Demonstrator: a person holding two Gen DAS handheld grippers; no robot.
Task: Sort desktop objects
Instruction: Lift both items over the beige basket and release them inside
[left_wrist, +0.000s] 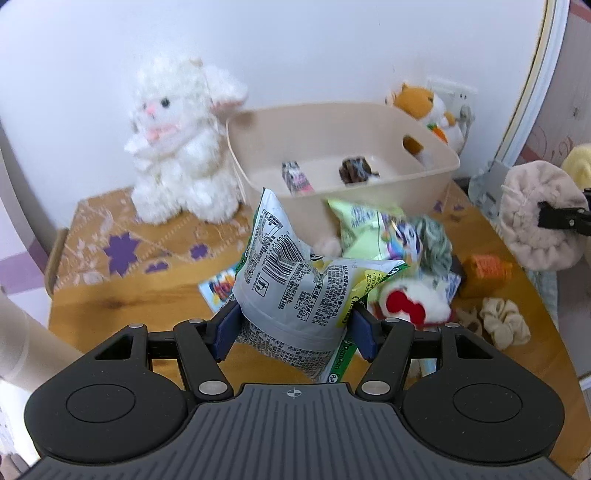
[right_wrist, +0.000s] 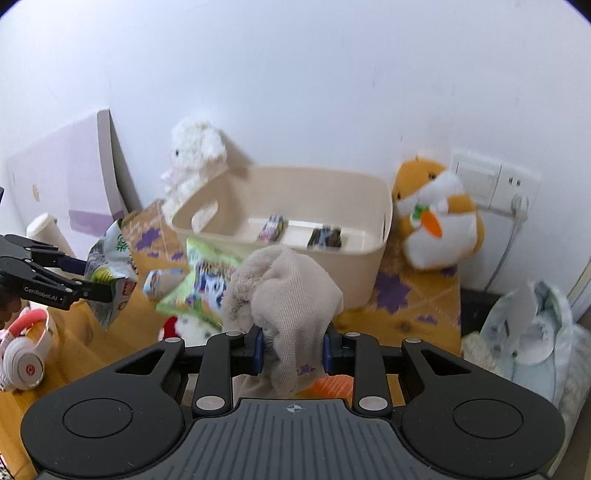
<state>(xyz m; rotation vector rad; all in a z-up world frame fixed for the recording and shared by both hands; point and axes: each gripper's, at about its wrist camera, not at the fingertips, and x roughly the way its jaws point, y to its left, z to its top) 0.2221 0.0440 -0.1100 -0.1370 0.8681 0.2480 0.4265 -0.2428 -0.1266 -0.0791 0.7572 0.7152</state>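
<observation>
- Left tool (left_wrist: 293, 326) pinches a snack bag (left_wrist: 291, 284) short of the bin (left_wrist: 439, 177); the slick foil could slip out.
- Right tool (right_wrist: 293, 349) pinches a cloth pouch (right_wrist: 284, 295) before the bin, and its sagging folds might snag the rim.

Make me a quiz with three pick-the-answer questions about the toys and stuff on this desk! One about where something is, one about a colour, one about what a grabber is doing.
1. Where is the white lamb toy?
A. inside the bin
B. beside the beige bin, by the wall
C. on the floor

2. What colour is the carrot on the hamster toy?
A. orange
B. blue
C. pink

3. What is the left gripper doing?
A. hanging open
B. holding headphones
C. clamping a snack bag

Answers:
1 B: the lamb stands outside the bin's wall.
2 A: it is orange with a green top.
3 C: the jaws press the bag's two sides.
</observation>
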